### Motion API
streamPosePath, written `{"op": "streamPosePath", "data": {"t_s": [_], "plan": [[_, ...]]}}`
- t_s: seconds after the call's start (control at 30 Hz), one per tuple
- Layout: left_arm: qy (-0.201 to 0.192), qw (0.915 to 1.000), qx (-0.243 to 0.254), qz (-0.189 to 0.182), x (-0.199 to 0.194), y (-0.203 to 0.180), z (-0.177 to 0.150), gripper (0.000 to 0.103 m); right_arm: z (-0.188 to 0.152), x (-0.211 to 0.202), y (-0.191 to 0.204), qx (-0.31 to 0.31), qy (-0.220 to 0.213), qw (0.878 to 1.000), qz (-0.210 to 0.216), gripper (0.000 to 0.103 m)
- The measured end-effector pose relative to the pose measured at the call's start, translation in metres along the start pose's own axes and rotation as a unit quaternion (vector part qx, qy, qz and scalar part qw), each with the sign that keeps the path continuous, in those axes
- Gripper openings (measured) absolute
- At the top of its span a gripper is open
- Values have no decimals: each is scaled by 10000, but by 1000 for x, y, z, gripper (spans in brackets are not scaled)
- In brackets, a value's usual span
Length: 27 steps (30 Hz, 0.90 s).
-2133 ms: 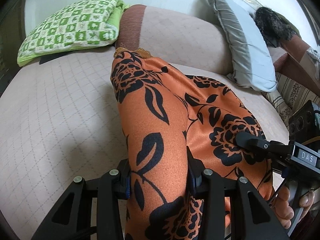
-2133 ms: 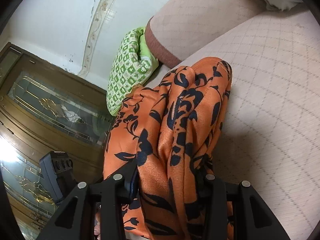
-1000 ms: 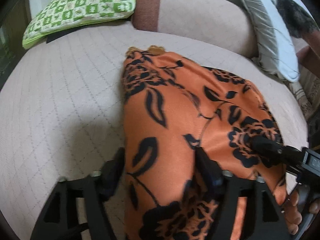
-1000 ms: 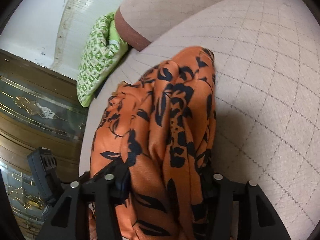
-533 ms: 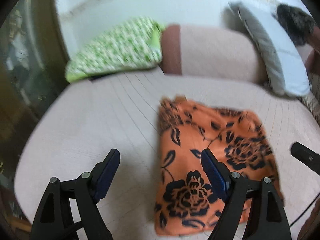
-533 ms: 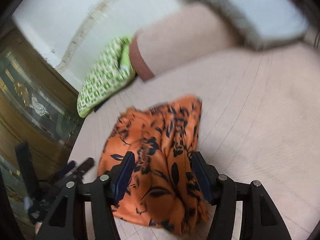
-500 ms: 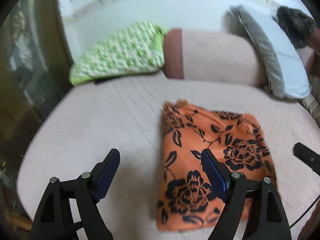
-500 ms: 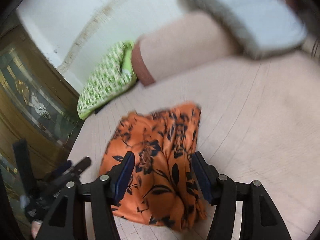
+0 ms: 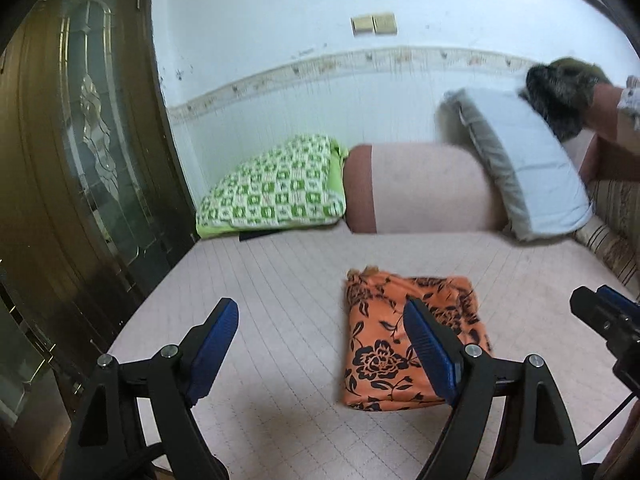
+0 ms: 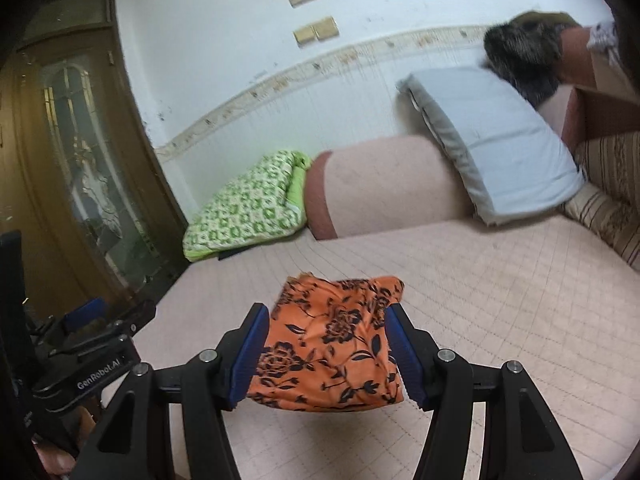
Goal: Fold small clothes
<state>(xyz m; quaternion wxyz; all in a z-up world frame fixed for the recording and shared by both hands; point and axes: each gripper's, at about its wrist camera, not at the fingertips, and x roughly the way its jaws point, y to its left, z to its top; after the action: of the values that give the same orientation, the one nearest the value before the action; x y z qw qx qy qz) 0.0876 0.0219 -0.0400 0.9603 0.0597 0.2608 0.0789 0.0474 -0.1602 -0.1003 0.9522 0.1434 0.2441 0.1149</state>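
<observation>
Label "GenRobot.AI" [image 10: 98,375] (white print) on left gripper [image 10: 100,320].

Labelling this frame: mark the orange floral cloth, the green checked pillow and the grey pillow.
orange floral cloth [image 9: 376,360], left wrist view, printed top face.
green checked pillow [image 9: 276,190], left wrist view, its middle.
grey pillow [image 10: 504,136], right wrist view, pale face.

Pale wall [image 9: 280,20], dark glazed door [image 9: 80,152], quilted pink bed [image 9: 280,280].

The folded garment [image 9: 404,336] lies on the bed [image 9: 280,280], pillows [image 9: 276,188] behind it by the wall.
</observation>
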Motion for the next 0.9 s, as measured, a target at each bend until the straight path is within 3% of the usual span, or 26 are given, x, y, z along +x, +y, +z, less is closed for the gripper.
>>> {"op": "streamPosePath", "data": {"t_s": [0.17, 0.27, 0.73, 0.9], "plan": [[-161, 9998, -111, -48, -34, 13, 9, 86, 5, -32, 21, -219, -212, 9995, 129, 64], [-228, 9995, -182, -97, -49, 20, 12, 96, 4, -46, 30, -309, -257, 9990, 209, 64], [-557, 9981, -252, -91, -94, 35, 19, 99, 1, -67, 51, -573, -254, 9971, 436, 64], [-1318, 9912, -136, 61, -117, 33, 11, 103, 0, -68, 51, -581, -258, 9967, 498, 64]]}}
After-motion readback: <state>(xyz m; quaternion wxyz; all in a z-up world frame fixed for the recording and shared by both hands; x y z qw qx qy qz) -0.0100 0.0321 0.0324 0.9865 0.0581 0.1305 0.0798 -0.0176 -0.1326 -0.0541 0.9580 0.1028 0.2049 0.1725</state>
